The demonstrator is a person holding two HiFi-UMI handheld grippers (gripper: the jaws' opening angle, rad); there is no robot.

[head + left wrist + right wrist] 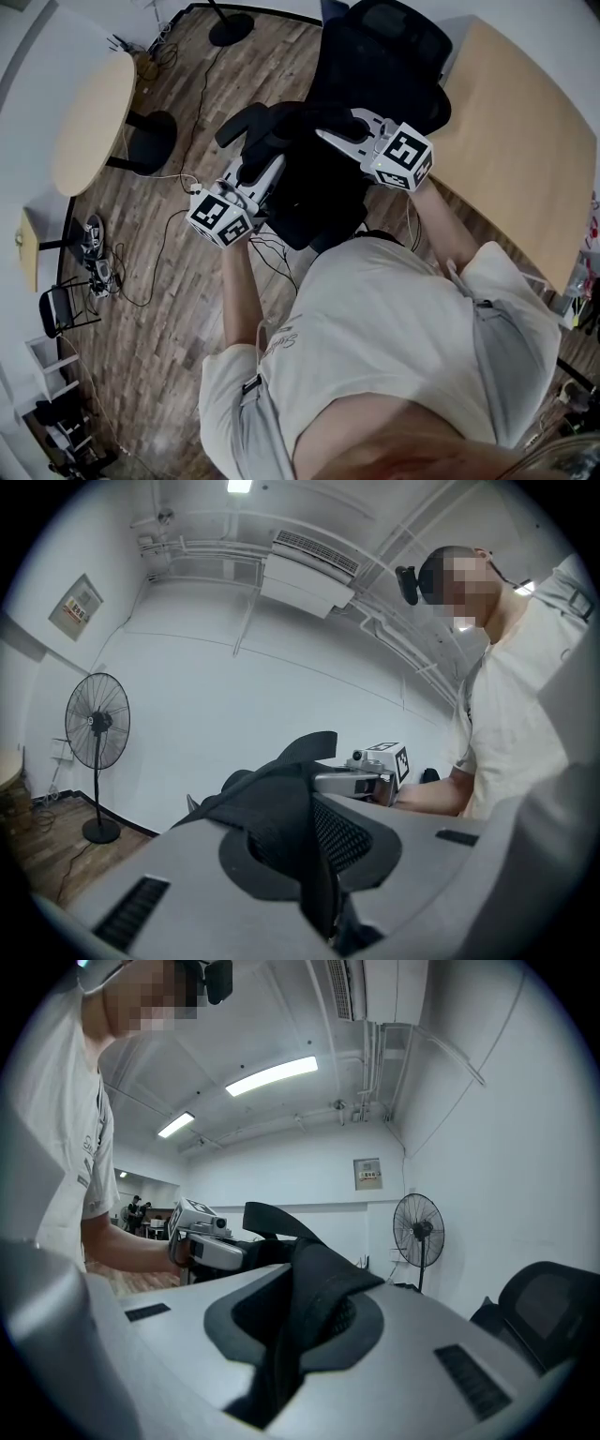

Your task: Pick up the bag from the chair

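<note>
Pressed together on a fold of the black bag point(281, 803), in the left gripper point(314, 855). Likewise pinched on bag fabric in the right gripper point(298, 1335), with a strap arching above. Held between the two, jaws facing each other, over the black chair point(394, 56); touching the seat or not, cannot tell. Around: wooden floor point(159, 309), a light surface point(525, 141) beside the chair, a standing fan point(97, 733) near the white wall.

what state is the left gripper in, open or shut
Shut: the left gripper has the black fabric of the bag pinched between its jaws in its own view.
</note>
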